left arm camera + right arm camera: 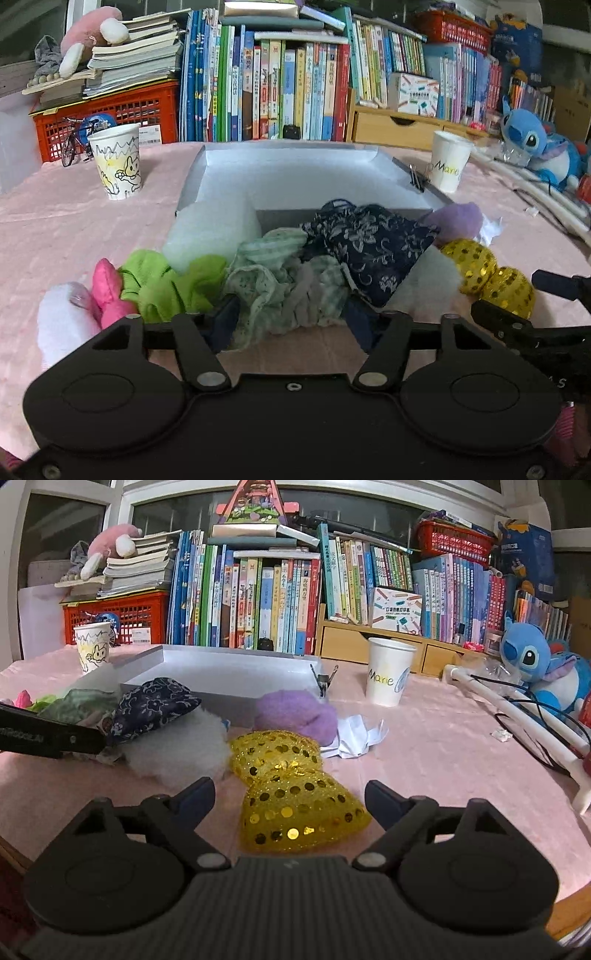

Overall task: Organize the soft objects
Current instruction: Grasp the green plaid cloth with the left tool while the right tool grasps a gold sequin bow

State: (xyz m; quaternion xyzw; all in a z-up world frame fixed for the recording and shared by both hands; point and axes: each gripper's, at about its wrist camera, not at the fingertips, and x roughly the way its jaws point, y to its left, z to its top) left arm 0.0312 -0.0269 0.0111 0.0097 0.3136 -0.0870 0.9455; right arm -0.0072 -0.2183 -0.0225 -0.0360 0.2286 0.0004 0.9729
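On the pink table cover (461,746), at six o'clock of the grey tray (221,158), a heap of soft things is gathered. A pale green checked cloth (291,295) is pinched between the pads of the left gripper (291,321), jaws half closed on it. A navy floral pouch (373,247) lies at one o'clock of the cloth. The yellow sequined bow (291,794) is framed by the right gripper (290,801), whose jaws are held wide and apart from it. A purple pompom (295,714) is seen at twelve o'clock of the bow. Two paper cups are counted; "Marie" is read on the right cup (388,672).
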